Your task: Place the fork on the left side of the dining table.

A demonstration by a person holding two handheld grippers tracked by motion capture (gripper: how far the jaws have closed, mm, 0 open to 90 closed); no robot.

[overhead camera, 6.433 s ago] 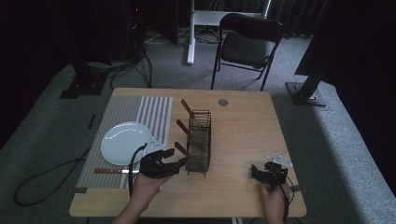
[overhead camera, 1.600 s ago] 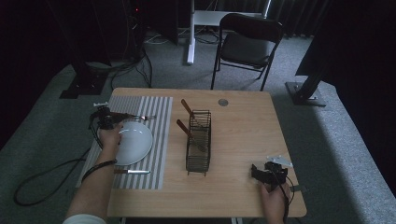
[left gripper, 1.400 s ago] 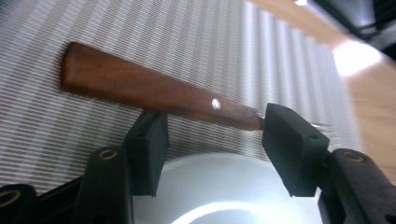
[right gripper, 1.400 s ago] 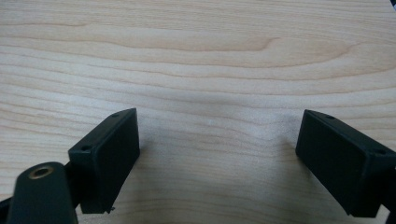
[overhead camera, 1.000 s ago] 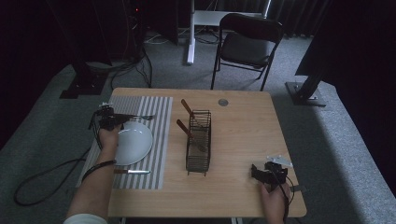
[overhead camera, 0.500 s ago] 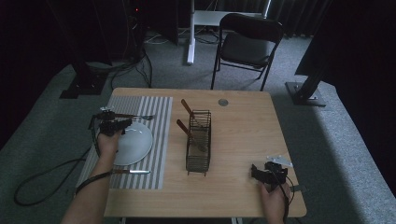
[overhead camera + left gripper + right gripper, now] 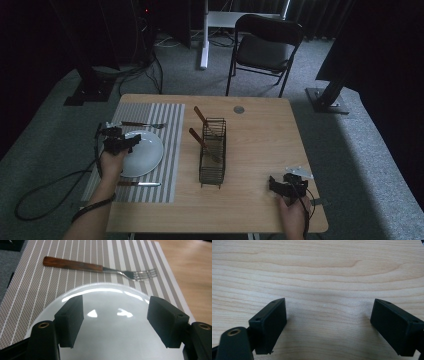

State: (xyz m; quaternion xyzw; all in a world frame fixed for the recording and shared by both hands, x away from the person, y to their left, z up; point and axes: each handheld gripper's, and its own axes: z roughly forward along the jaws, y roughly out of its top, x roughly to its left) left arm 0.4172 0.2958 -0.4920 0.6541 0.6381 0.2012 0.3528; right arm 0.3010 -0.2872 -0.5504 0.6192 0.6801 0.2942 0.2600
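Note:
A white plate (image 7: 144, 153) lies on the striped placemat (image 7: 170, 125) at the table's left. My left gripper (image 7: 120, 141) hovers over the plate's left rim, open and holding nothing. In the left gripper view its black fingers (image 7: 71, 320) straddle the glossy plate (image 7: 110, 322). Beyond the plate lies a wooden-handled fork (image 7: 100, 267), which the high view shows as a fork (image 7: 142, 125) on the mat's far side. A knife (image 7: 140, 184) rests on the near side. My right gripper (image 7: 286, 184) sits open near the front right corner, over bare wood (image 7: 324, 272).
A black wire basket (image 7: 212, 152) stands mid-table with wooden-handled utensils (image 7: 202, 142) leaning in it. A small round disc (image 7: 239, 109) lies near the far edge. A black chair (image 7: 265, 47) stands behind the table. Cables (image 7: 45, 190) trail on the floor at left.
My left gripper went from the front beside the basket to the mat's far left, and has settled low over the plate's left rim. A fork now lies behind the plate. The right gripper stayed still.

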